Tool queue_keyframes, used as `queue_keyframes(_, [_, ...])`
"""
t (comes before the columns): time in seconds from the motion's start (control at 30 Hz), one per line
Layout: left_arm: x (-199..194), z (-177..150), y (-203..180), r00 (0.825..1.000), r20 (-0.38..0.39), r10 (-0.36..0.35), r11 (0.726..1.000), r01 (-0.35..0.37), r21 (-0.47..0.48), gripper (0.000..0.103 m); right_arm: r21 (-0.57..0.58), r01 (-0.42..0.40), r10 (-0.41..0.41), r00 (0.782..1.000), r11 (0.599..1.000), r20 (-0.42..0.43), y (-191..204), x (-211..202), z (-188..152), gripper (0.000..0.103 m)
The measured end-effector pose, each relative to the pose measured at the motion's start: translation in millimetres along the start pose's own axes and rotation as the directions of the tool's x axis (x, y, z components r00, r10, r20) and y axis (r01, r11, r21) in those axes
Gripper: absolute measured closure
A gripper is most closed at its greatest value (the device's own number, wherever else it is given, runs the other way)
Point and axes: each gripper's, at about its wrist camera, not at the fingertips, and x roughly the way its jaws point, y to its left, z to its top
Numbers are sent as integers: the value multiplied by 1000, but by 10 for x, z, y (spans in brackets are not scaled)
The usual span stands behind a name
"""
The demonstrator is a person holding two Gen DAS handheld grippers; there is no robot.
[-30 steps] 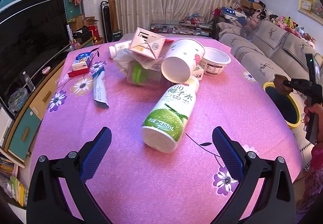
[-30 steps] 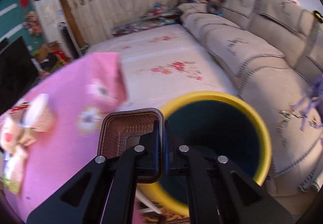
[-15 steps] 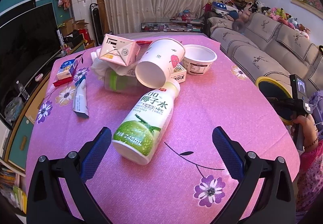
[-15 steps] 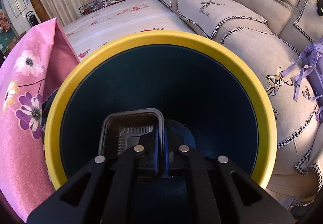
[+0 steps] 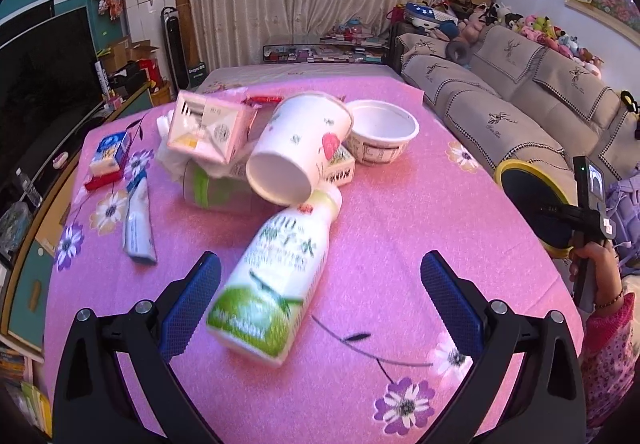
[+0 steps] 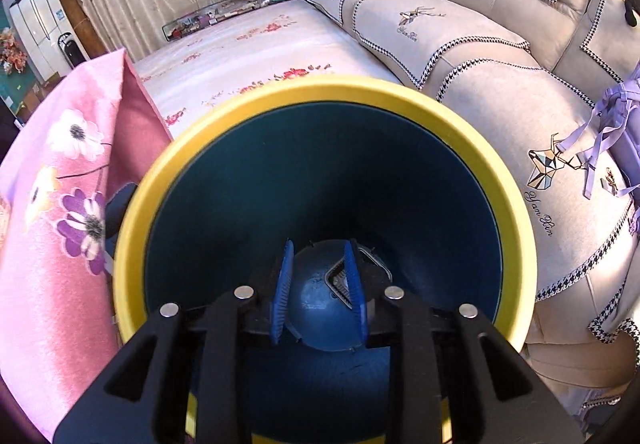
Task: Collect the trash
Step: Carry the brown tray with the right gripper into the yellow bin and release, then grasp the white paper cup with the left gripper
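Over on the pink bench, the left claw hangs spread wide with nothing in its grip, and the coconut-water bottle lies on its side between the blue pads, nearer the left-hand one, which sits just beside the base without pressing it. My read is that this bottle is next. It looks like light plastic, probably empty or nearly so, with a smooth glossy label, so expect it to roll or skid if one pad nudges it first. Squeezing across the broad green belly looks the safest hold; the narrow neck, tucked under the big paper cup, is crowded.

That cup is tipped on its side, mouth toward us, leaning on the pile: thin, crushable, best pinched at the rim. Behind it sit a white tub, a pink carton and a crumpled bag with a clear container beneath, all featherweight stuff.

Down at the yellow-rimmed bin, just off the bench edge, the right claw points into the dark blue well. Its jaws are opening, a modest gap so far, with nothing between them. One small dark tray lies at the bottom of the bin.
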Motion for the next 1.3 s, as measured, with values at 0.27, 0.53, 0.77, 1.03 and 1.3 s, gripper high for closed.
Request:
queue_keyframes(0.27, [205,532,-120,998,55,4,990,-12,142,5,9,-28,28,999,1000,29,51,-164,12,75])
queue_keyframes(0.53, [641,831,-145,999,17,48,977,-51,208,5,8,-47,47,998,999,31,53,-192,17,74])
queue_keyframes(0.77, [907,872,-121,996,-10,90,968,-85,235,11,9,-51,51,998,999,27,59,-187,22,73])
queue_keyframes(1.03, [1022,824,-85,996,-55,71,975,-57,216,39,13,-63,63,998,998,26,34,-186,16,73])
queue_keyframes(1.3, [680,827,-130,999,-3,43,978,-41,206,41,13,-91,90,994,996,54,-8,-373,-40,73])
